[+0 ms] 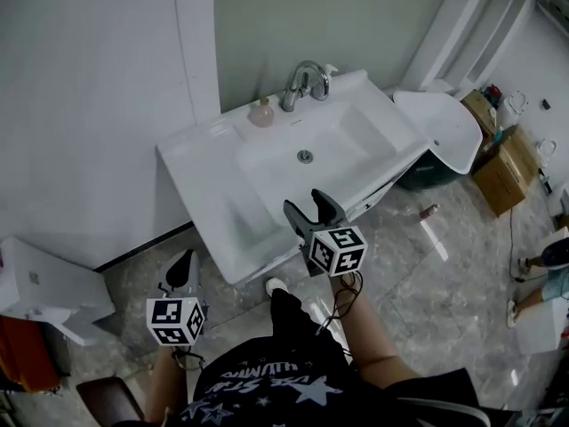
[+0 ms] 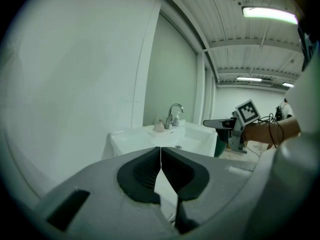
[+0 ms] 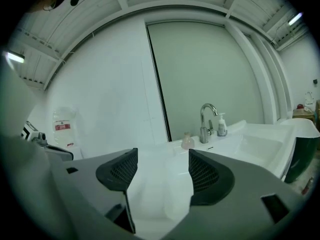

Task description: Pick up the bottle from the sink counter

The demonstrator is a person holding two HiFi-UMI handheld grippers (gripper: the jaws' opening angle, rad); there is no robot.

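A small pinkish bottle (image 1: 260,112) stands on the white sink counter (image 1: 200,145), left of the chrome faucet (image 1: 305,83). A white pump bottle (image 1: 330,71) stands right of the faucet. My right gripper (image 1: 313,210) is open and empty over the sink's front edge, well short of both bottles. In the right gripper view the pinkish bottle (image 3: 187,142) shows far ahead between the jaws of that gripper (image 3: 162,171). My left gripper (image 1: 182,269) is shut and empty, low beside the sink's left front corner. Beyond its closed jaws (image 2: 160,156) the bottle (image 2: 158,127) is small and distant.
A white curved lid (image 1: 440,127) and a dark green bin (image 1: 427,174) sit right of the sink. A cardboard box (image 1: 507,172) lies further right. A white box (image 1: 44,287) stands on the floor at left. Walls stand behind the sink. Another person's feet (image 1: 542,261) show at the right edge.
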